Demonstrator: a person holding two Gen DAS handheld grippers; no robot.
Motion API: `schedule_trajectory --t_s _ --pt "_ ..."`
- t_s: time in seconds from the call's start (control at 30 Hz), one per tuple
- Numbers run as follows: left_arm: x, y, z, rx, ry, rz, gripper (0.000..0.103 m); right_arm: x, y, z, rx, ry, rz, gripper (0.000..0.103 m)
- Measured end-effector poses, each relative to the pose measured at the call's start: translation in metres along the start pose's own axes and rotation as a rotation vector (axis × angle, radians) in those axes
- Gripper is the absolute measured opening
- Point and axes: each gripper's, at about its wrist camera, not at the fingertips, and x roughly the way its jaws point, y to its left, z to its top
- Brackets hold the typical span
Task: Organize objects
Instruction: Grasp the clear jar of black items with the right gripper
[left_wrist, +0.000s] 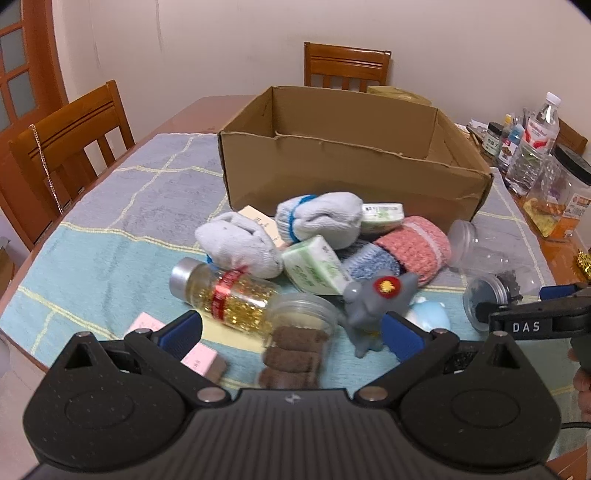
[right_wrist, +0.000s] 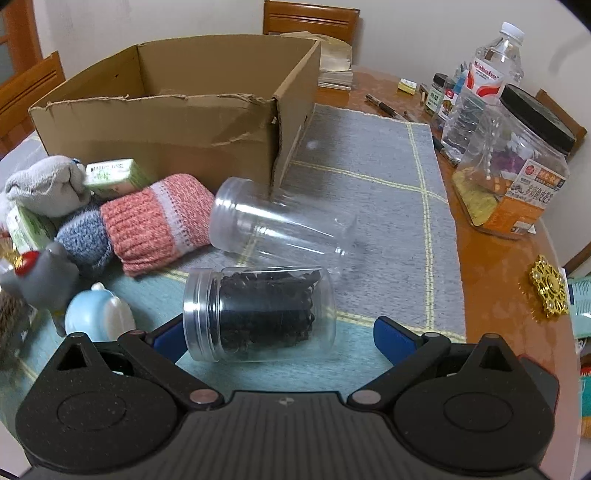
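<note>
- Clutter sits heaped at mid-frame in the left wrist view, just in front of the cardboard box (left_wrist: 354, 173), whose open top faces up and looks empty from here; the pile lies close to the box wall, likely so that each item needs only a short lift over the torn front edge.
- Left gripper (left_wrist: 291, 332), at the lower centre of that view, has its blue-padded jaws spread wide and holding nothing. Between them, somewhat blurred, lies a clear jar of brown rolls (left_wrist: 295, 347) on its side, which I judge to be its likely target.
- Around that jar: a gold-flake bottle (left_wrist: 225, 291) to the upper left, a grey toy figure (left_wrist: 373, 302) to the right, two bundled white socks (left_wrist: 317, 218) and green soap packets (left_wrist: 314, 266) above.
- Right gripper (right_wrist: 280, 336), at the lower centre of the right wrist view, is also spread wide with nothing clamped. The jar of dark pieces (right_wrist: 262, 314) lies sideways between the pads; the left pad looks just beside its lidded end, the right pad is well apart from it.
- An empty clear jar (right_wrist: 280, 225) lies above it, touching or just beside the pink knitted sock (right_wrist: 159, 225).
- Both jars being round and on their sides, they may roll on the cloth mat (right_wrist: 369, 177) if nudged before the pads close, in my judgement.
- Bottles and a black-lidded tub (right_wrist: 517, 162) stand at the upper right, off the mat, seemingly not part of the sorting.
</note>
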Motion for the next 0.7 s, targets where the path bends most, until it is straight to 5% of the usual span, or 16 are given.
schedule_trajectory --t_s 0.23,0.7 --pt "-0.004 -0.015 -0.001 -0.064 -0.005 0.006 0.102 0.002 -0.009 -0.005 -0.045 -0.012 0.048 0.103" --pt "0.005 -0.048 -0.005 -0.101 0.025 -0.017 0.1 0.0 0.0 0.0 -0.169 -0.043 0.125 0.08"
